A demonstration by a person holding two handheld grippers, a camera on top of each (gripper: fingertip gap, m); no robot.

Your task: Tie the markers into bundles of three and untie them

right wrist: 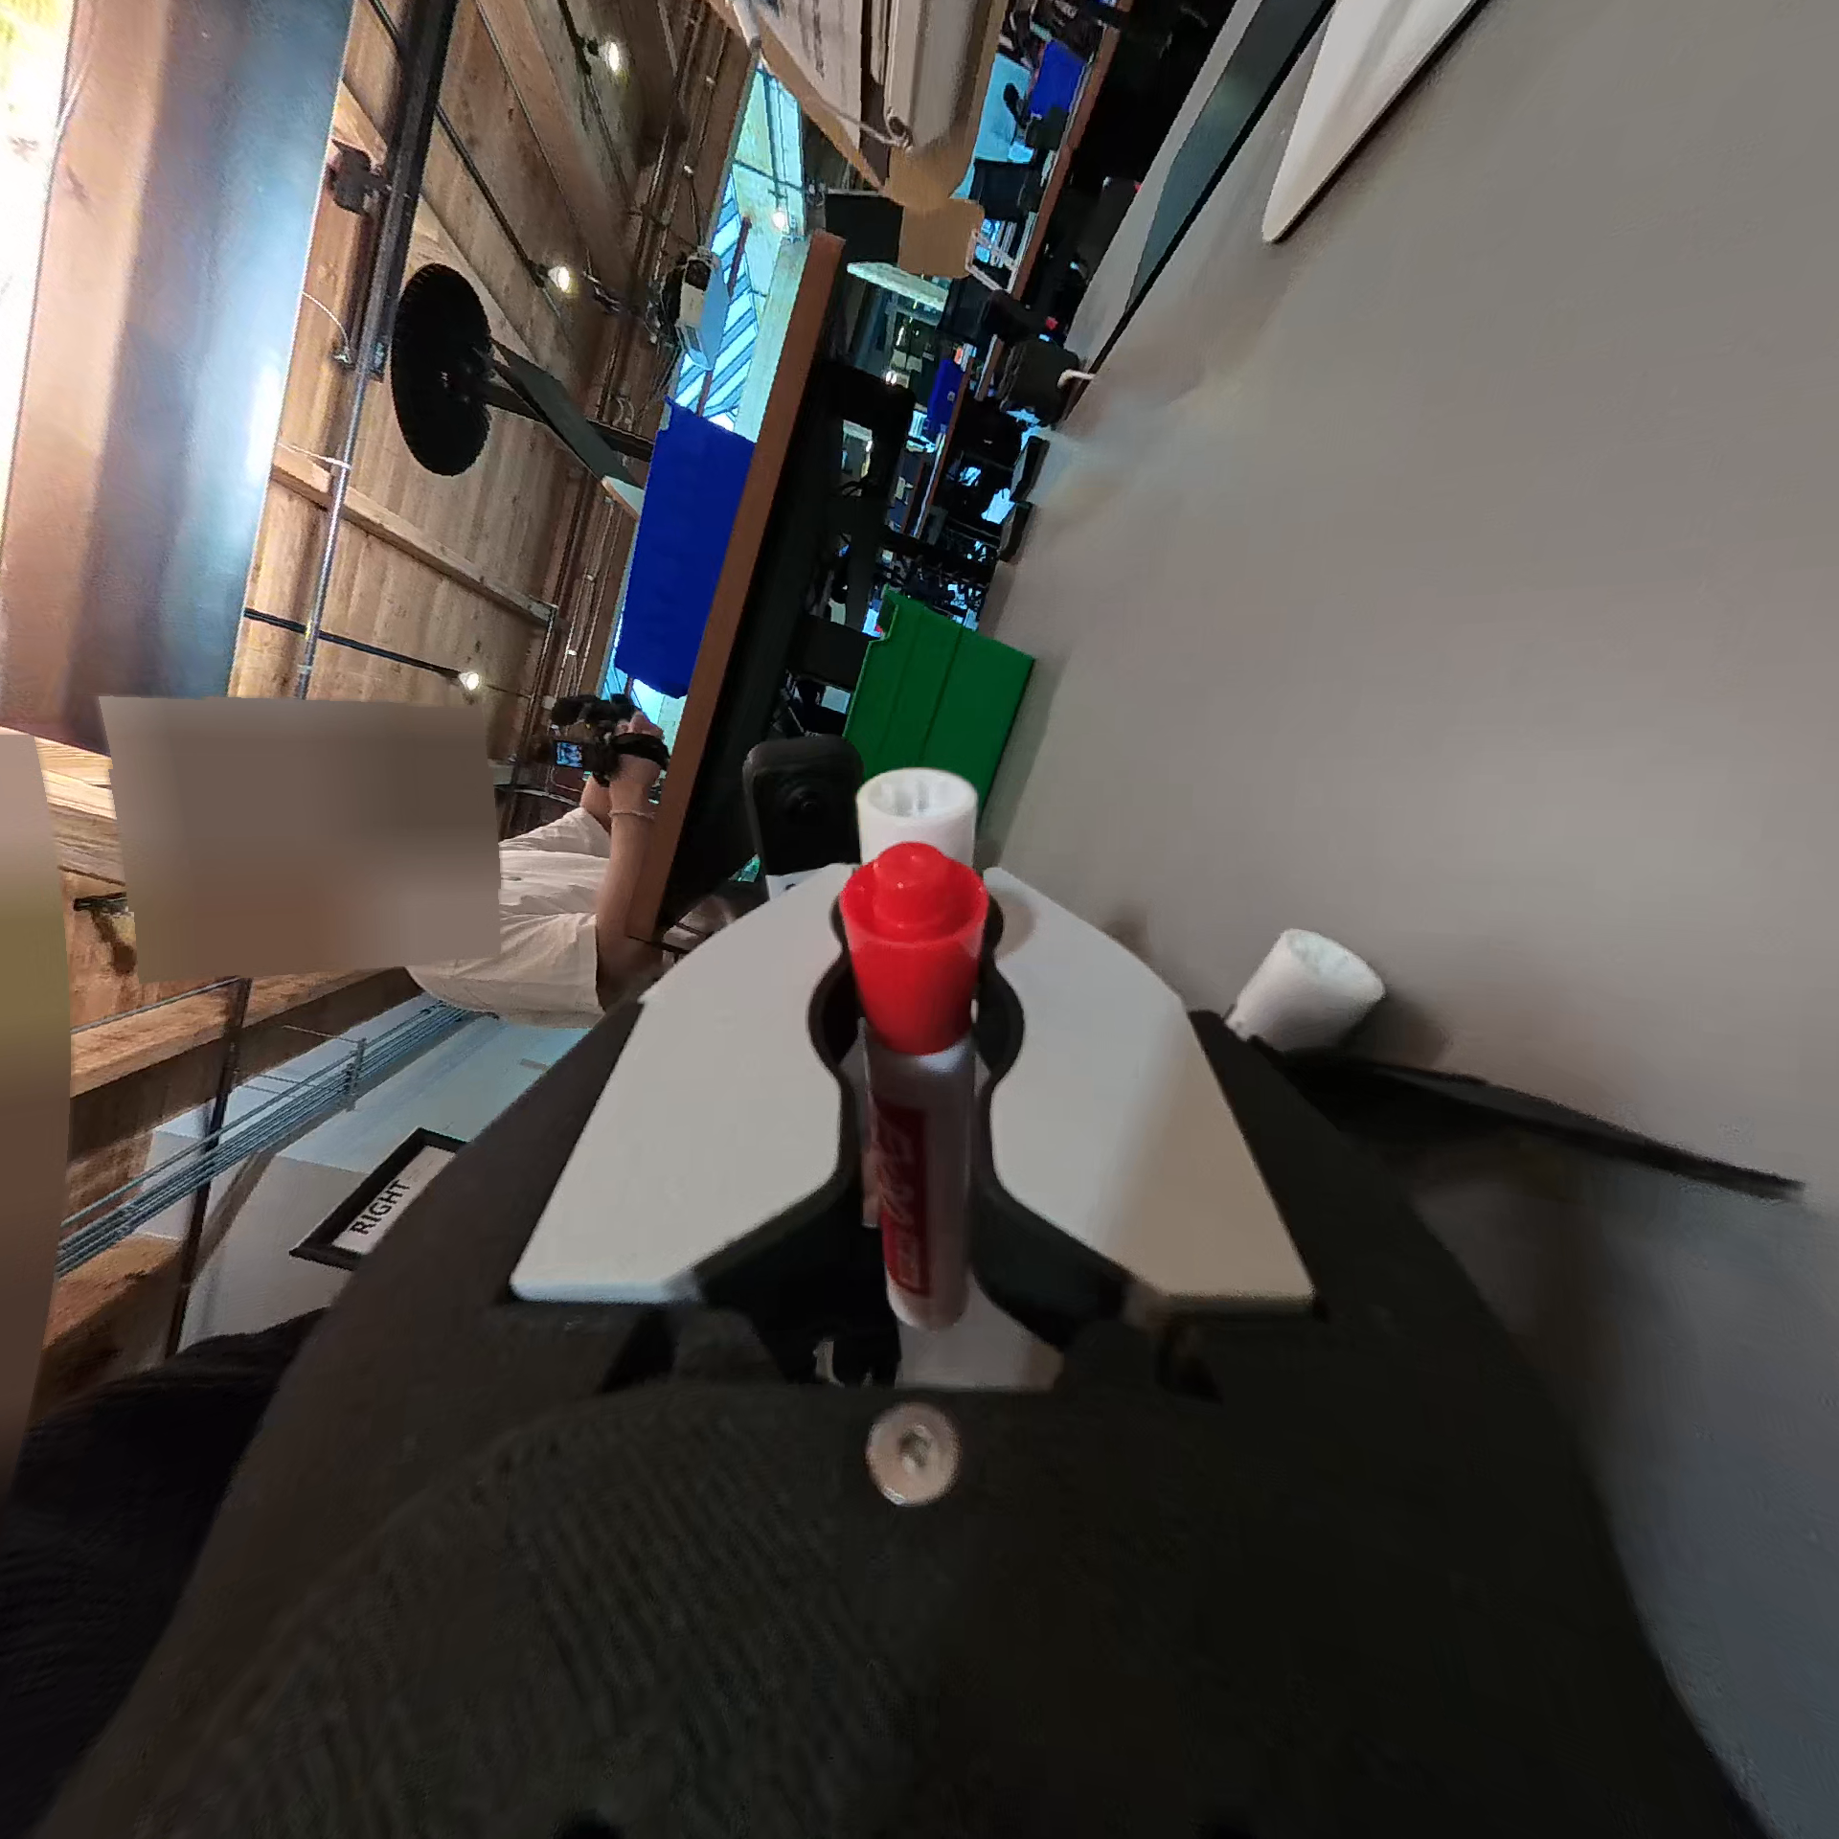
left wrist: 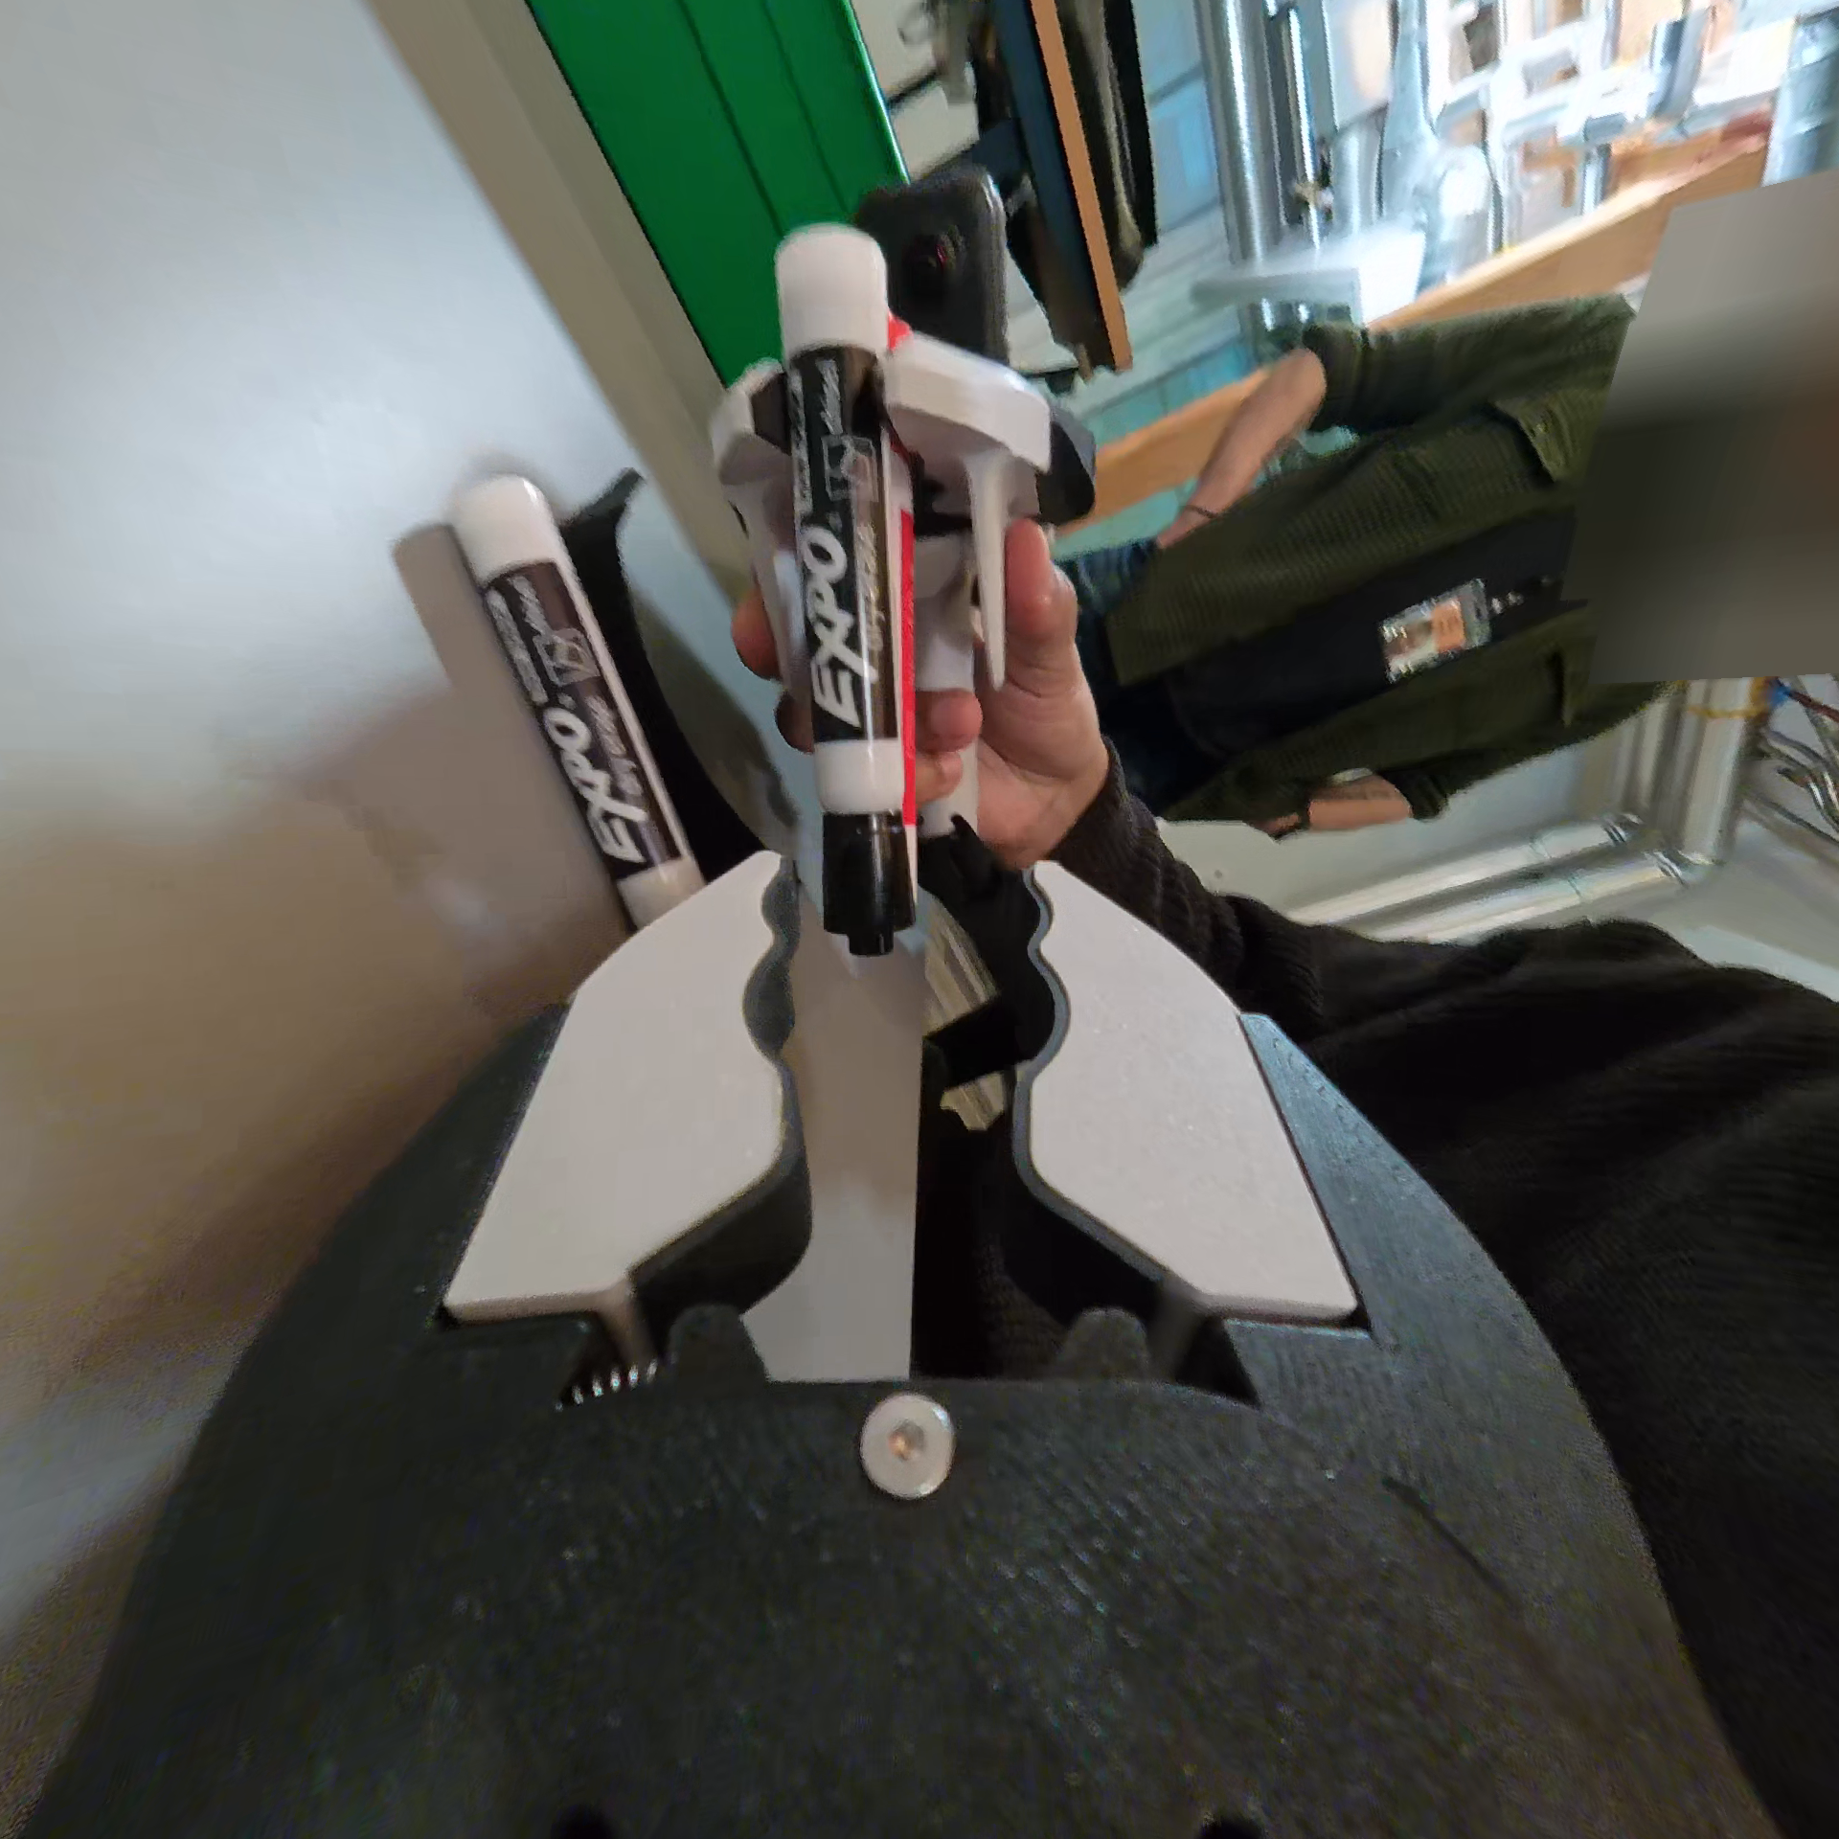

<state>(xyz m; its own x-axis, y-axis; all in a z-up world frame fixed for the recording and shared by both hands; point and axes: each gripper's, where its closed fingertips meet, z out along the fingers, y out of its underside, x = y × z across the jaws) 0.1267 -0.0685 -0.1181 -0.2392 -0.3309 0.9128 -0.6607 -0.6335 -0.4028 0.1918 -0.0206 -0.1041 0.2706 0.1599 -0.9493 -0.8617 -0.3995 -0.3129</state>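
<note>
My right gripper (right wrist: 911,881) is shut on a red marker (right wrist: 911,995) that stands up between its jaws. In the left wrist view the right gripper (left wrist: 876,398) is held by a hand, and a black marker (left wrist: 846,557) with white ends lies along the red one. I cannot tell if the black one is gripped too. Its white end (right wrist: 916,806) shows beyond the red cap. My left gripper (left wrist: 911,886) is open, its fingertips just below the black marker's cap. Another black marker (left wrist: 567,697) lies on the grey table (right wrist: 1493,647) beside a black strap (right wrist: 1513,1115).
A green board (left wrist: 736,179) stands at the table's far edge and also shows in the right wrist view (right wrist: 945,687). A white pad (right wrist: 1363,109) lies farther along the table. A person's dark sleeve (left wrist: 1493,1095) fills the right side. People sit in the background. Left tips to right tips: about 8 cm.
</note>
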